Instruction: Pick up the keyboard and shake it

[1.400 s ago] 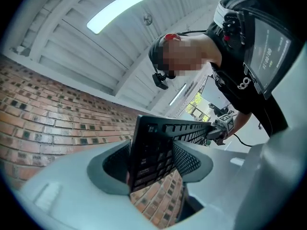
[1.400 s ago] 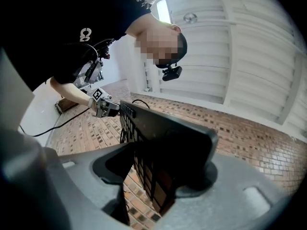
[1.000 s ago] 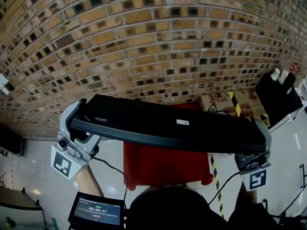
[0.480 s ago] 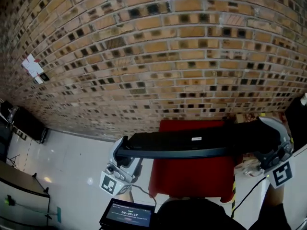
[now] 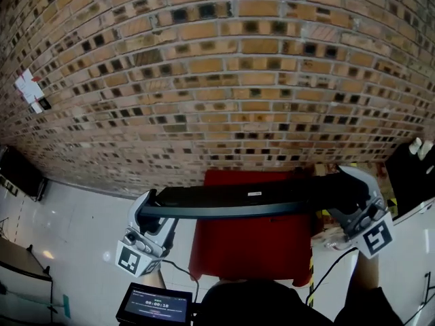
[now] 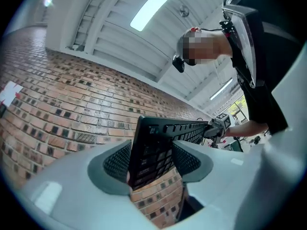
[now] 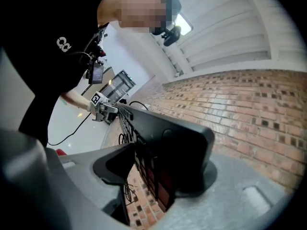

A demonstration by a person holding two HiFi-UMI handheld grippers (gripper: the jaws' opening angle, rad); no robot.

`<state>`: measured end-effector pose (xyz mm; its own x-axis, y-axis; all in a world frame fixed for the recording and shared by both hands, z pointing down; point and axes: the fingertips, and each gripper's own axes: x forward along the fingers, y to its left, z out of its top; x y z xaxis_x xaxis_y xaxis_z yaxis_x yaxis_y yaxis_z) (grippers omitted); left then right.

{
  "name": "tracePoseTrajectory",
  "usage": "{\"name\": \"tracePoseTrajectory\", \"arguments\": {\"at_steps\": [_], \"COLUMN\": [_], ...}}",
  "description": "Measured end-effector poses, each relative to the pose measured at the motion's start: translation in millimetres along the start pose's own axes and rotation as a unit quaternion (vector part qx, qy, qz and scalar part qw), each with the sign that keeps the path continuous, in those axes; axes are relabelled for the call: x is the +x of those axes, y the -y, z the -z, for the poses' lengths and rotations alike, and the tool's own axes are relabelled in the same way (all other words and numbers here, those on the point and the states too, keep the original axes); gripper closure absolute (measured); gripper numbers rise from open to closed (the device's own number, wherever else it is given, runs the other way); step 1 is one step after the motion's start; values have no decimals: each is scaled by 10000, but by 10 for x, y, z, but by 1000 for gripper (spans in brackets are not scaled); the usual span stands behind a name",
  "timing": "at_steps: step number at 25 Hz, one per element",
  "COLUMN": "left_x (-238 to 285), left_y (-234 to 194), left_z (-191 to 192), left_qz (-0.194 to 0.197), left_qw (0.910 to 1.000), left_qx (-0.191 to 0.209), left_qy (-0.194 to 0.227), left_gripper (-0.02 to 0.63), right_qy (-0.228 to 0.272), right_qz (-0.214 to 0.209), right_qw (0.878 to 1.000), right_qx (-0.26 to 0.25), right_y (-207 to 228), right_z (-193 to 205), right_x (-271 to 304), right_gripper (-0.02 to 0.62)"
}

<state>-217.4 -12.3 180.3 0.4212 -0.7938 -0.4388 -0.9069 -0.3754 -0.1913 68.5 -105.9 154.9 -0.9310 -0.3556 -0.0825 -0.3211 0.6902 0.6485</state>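
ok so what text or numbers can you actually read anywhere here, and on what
"00:00:18" on the small screen, last digit unsure.
The white sticker on the keyboard: too small to read.
The paper on the brick wall: too small to read.

Keyboard [image 5: 245,199]: black, long and slim, held in the air nearly level, right end slightly higher. Back with small white label showing in the head view, key side in both gripper views. Left end clamped between the jaws of the left gripper [image 5: 146,212], right end between the jaws of the right gripper [image 5: 357,195].
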Motion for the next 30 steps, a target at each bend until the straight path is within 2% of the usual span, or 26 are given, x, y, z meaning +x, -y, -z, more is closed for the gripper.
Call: {"name": "tracePoseTrajectory", "arguments": {"at_steps": [5, 11, 15, 21, 27, 30], "left_x": [176, 233, 260, 219, 149, 0], "left_y": [65, 138, 231, 277, 298, 334], "left_z": [216, 788, 1119, 1338, 1613, 2039], "left_qz": [220, 396, 456, 462, 411, 395], "left_qw": [9989, 9919, 9870, 9821, 9748, 9639], "left_qx": [-29, -102, -327, -577, -826, -1142], "left_qy": [-414, -1207, -1506, -1730, -2029, -2372], "left_gripper": [336, 336, 336, 336, 336, 336], "right_qy": [-177, -736, -1056, -1327, -1581, -1805], "right_qz": [86, 90, 5, -79, -240, -335], "right_qw": [9945, 9753, 9639, 9542, 9383, 9187], "right_qx": [1033, 2081, 2445, 2681, 3067, 3496], "right_y": [-203, -529, -678, -782, -927, -1161], "right_z": [535, 1179, 1517, 1682, 1952, 2356], "right_x": [-110, -364, -477, -535, -562, -608], "right_gripper": [350, 351, 351, 351, 353, 355]}}
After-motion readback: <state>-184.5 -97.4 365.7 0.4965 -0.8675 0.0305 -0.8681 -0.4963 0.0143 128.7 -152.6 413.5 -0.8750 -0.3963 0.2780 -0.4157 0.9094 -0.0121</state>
